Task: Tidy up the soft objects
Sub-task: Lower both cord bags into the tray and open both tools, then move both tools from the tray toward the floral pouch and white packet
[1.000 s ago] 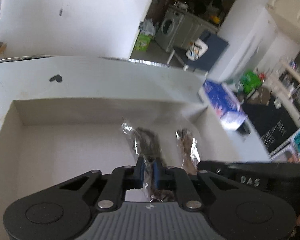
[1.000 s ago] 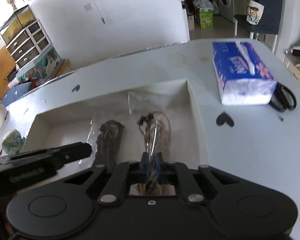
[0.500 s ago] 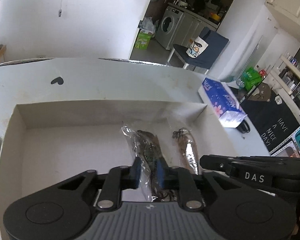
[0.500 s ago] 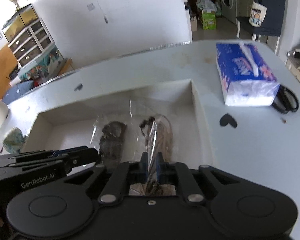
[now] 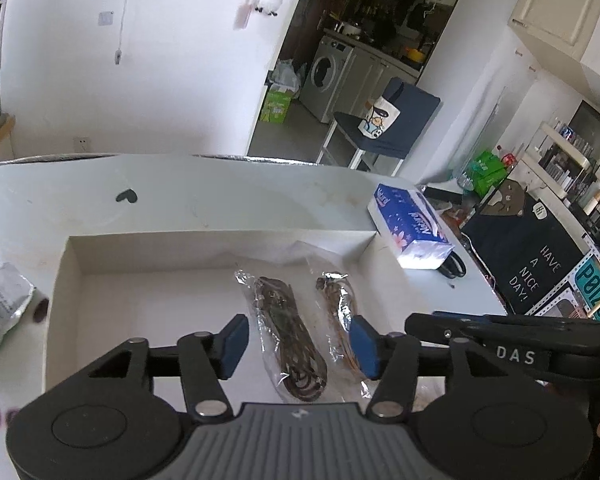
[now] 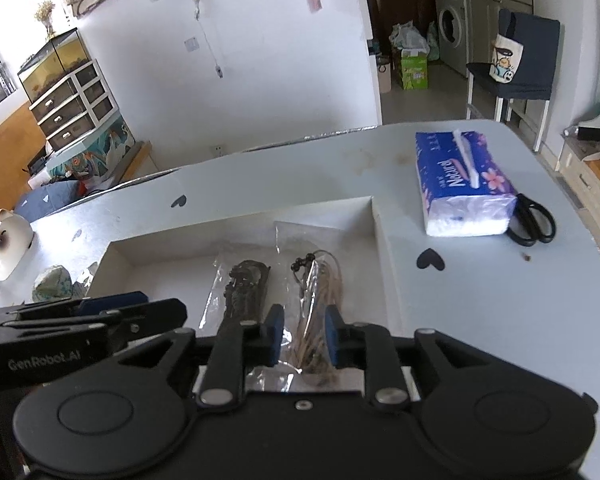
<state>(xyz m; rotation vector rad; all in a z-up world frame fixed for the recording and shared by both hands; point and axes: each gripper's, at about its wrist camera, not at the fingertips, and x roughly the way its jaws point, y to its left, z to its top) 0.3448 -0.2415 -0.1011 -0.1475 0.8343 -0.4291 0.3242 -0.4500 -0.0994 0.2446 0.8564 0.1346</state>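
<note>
Your grippers' bodies hide both packets' near ends. Your left gripper (image 5: 298,340) and right gripper (image 6: 302,334) have just been opening; jaws apart above dark packet (image 5: 286,344) and tan packet (image 6: 318,312), gripping neither.

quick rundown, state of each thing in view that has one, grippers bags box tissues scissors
left gripper: open, jaws just opened, off the dark bag
right gripper: open, jaws just opened, light bag between them, not pinched
dark cord bag: lying flat in the box
light cord bag: lying flat beside it
white box: open-topped
tissue pack: opened, tissue sticking out
scissors: closed
</note>
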